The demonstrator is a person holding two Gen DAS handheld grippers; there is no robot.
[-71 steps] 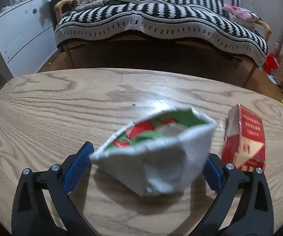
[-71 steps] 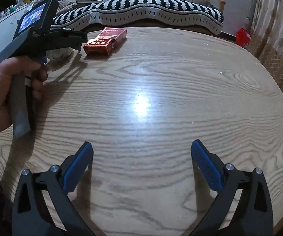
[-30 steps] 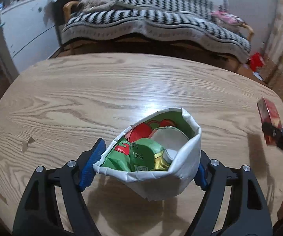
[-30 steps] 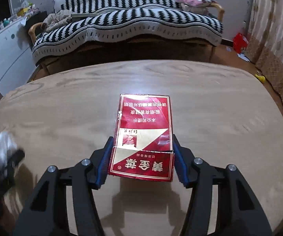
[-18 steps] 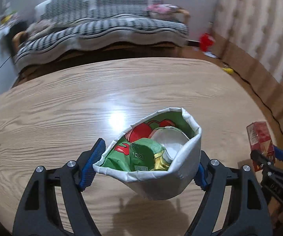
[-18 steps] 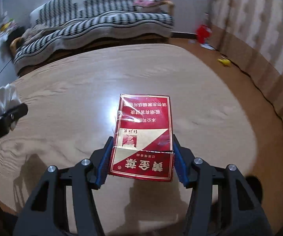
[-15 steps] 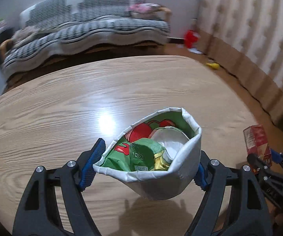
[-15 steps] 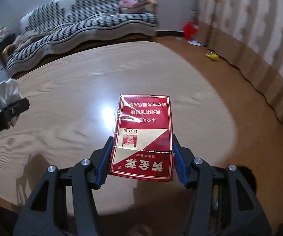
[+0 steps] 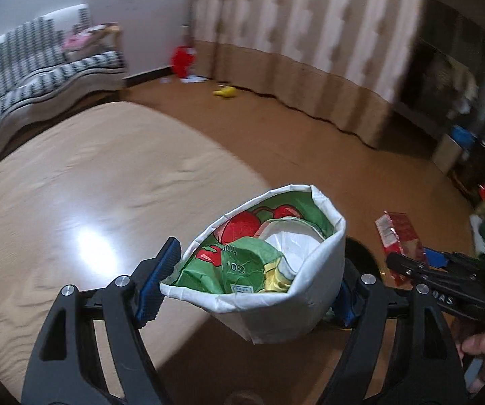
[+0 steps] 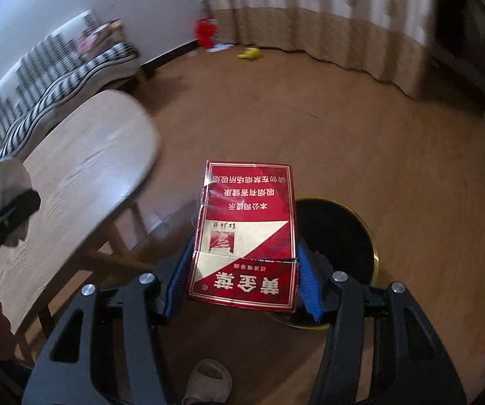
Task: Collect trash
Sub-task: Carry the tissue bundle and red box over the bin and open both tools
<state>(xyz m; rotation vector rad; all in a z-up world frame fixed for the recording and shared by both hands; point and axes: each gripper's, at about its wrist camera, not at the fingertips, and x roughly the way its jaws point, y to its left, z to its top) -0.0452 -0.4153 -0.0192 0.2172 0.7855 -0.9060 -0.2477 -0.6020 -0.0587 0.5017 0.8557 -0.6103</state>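
My left gripper (image 9: 252,285) is shut on a crumpled white carton (image 9: 276,290) with a green and red printed inside, held off the table's right edge. My right gripper (image 10: 244,270) is shut on a red cigarette pack (image 10: 245,233) and holds it over a round black bin with a gold rim (image 10: 372,236) on the floor. In the left wrist view the pack (image 9: 399,236) and the right gripper (image 9: 411,265) show at the right. In the right wrist view the carton (image 10: 1,182) shows at the far left.
The oval wooden table (image 10: 83,168) is at the left, seen also in the left wrist view (image 9: 90,185). A striped sofa (image 9: 39,67) stands behind it. Curtains (image 9: 310,33) line the far wall. A slippered foot (image 10: 208,383) is at the bottom.
Both grippers have swung right, off the table and over the floor, still holding their items. The bin has come into view under the cigarette pack.
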